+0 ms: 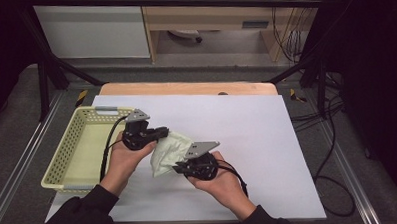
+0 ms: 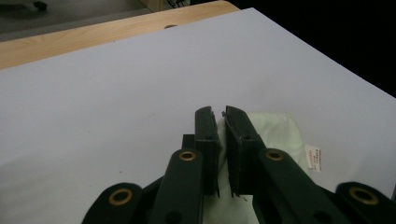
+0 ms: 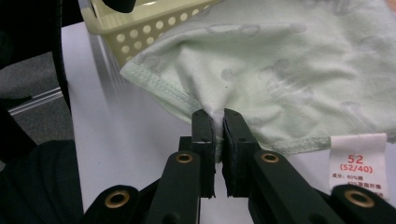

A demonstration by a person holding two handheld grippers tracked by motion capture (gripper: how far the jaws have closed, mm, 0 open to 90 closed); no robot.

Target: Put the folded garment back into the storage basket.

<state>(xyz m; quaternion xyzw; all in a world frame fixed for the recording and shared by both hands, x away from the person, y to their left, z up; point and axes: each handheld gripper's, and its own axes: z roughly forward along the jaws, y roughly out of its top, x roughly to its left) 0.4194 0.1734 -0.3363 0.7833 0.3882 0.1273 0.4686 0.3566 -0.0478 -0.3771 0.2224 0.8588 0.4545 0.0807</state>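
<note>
A pale green folded garment (image 1: 169,151) hangs just above the white table sheet (image 1: 247,135), held between both grippers. My left gripper (image 1: 163,133) is shut on its upper left edge; in the left gripper view the cloth (image 2: 275,133) is pinched between the jaws of that gripper (image 2: 220,113). My right gripper (image 1: 177,168) is shut on the lower hem; in the right gripper view the printed green fabric (image 3: 280,60) bunches where this gripper (image 3: 215,114) pinches it. A white size label (image 3: 357,161) hangs from the hem.
A cream perforated basket (image 1: 70,146) stands at the left of the table, its wall (image 3: 149,23) just behind the garment. The wooden table edge (image 1: 185,87) runs along the back. The right half of the white sheet lies bare. Cables lie on the floor at the right.
</note>
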